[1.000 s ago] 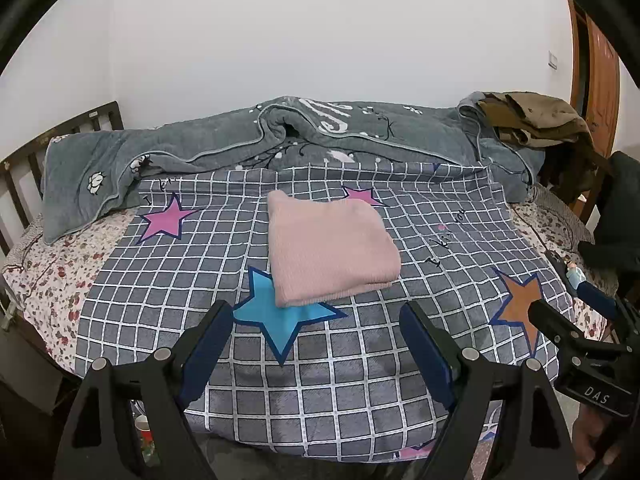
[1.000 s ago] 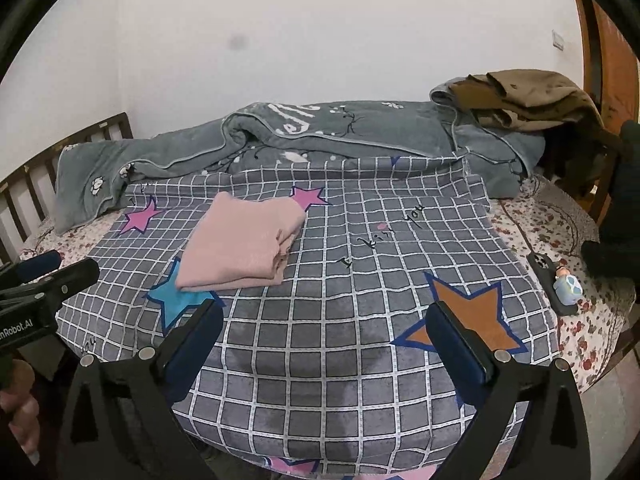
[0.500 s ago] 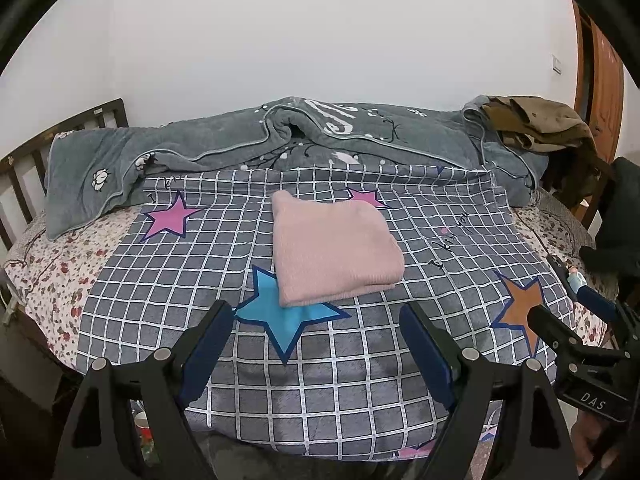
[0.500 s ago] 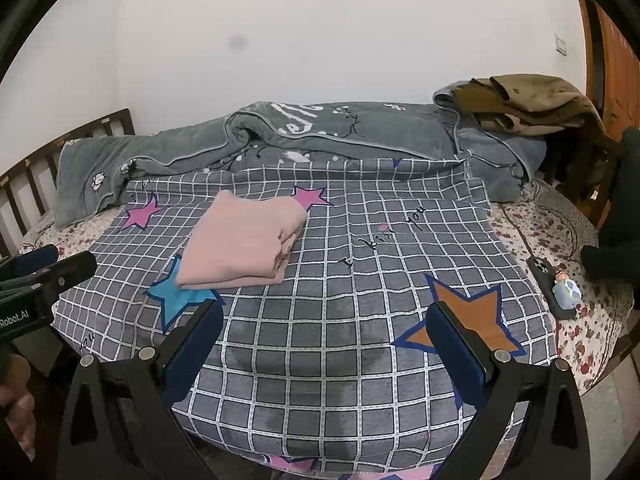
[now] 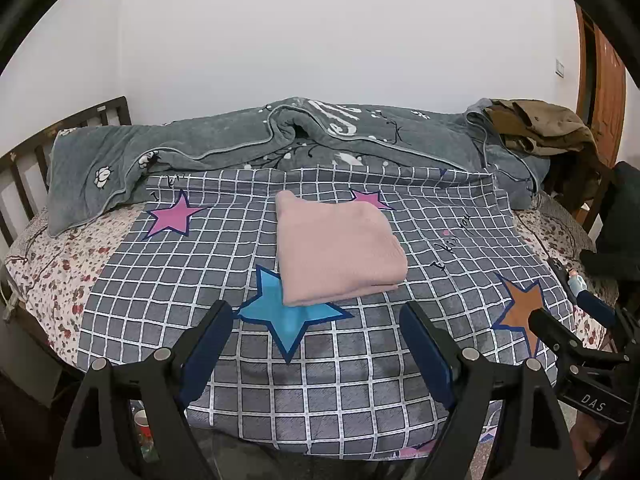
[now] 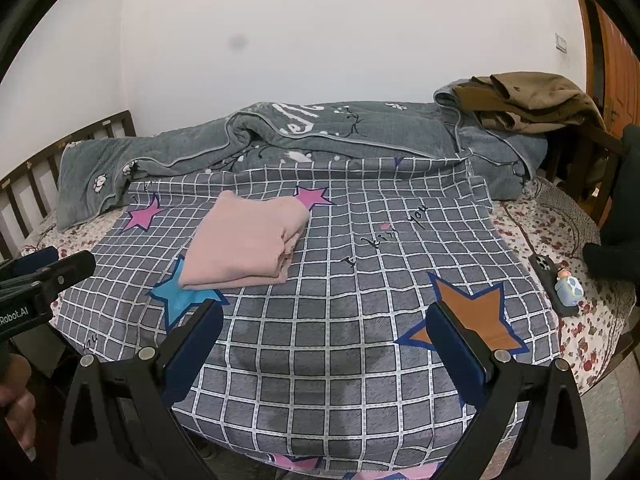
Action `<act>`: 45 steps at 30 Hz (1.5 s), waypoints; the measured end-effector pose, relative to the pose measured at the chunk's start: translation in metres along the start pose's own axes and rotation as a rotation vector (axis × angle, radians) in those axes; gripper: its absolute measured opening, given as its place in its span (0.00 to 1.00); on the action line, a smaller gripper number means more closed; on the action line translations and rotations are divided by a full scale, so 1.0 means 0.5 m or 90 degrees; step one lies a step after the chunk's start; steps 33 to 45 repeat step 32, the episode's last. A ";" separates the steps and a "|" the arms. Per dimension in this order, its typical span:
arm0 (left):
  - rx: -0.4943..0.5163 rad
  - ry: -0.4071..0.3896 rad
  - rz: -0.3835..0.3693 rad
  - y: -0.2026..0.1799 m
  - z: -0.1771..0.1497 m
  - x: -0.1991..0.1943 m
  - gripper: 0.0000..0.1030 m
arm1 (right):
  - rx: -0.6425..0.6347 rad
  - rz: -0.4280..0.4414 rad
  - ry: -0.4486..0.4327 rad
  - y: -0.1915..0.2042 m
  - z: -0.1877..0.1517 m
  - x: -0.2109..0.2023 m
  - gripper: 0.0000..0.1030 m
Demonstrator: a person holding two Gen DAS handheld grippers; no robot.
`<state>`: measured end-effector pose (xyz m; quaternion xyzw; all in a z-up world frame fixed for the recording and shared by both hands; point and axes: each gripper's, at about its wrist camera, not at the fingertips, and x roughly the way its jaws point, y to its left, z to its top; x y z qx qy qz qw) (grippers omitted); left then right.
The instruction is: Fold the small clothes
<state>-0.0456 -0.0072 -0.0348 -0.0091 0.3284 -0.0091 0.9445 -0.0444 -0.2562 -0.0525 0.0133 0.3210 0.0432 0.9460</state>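
Left of the pink garment, a magenta star marks the grey checked sheet. The pink garment itself lies folded into a thick, neat rectangle near the sheet's middle, its near corner over a blue star; from the right wrist view its stacked layer edges show along the right side. The left gripper hangs short of it, jaws wide apart and empty. Right of the garment, the right gripper is likewise spread wide, holding nothing, near an orange star.
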 end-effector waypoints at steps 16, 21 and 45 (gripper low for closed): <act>-0.010 -0.002 0.004 0.007 0.003 -0.006 0.82 | -0.004 -0.003 -0.003 0.001 0.000 -0.004 0.97; -0.016 -0.002 0.007 0.009 0.003 -0.006 0.82 | -0.008 -0.003 -0.004 0.001 0.002 -0.006 0.97; -0.020 -0.006 0.010 0.009 0.004 -0.009 0.82 | -0.010 -0.003 -0.005 0.002 0.004 -0.009 0.97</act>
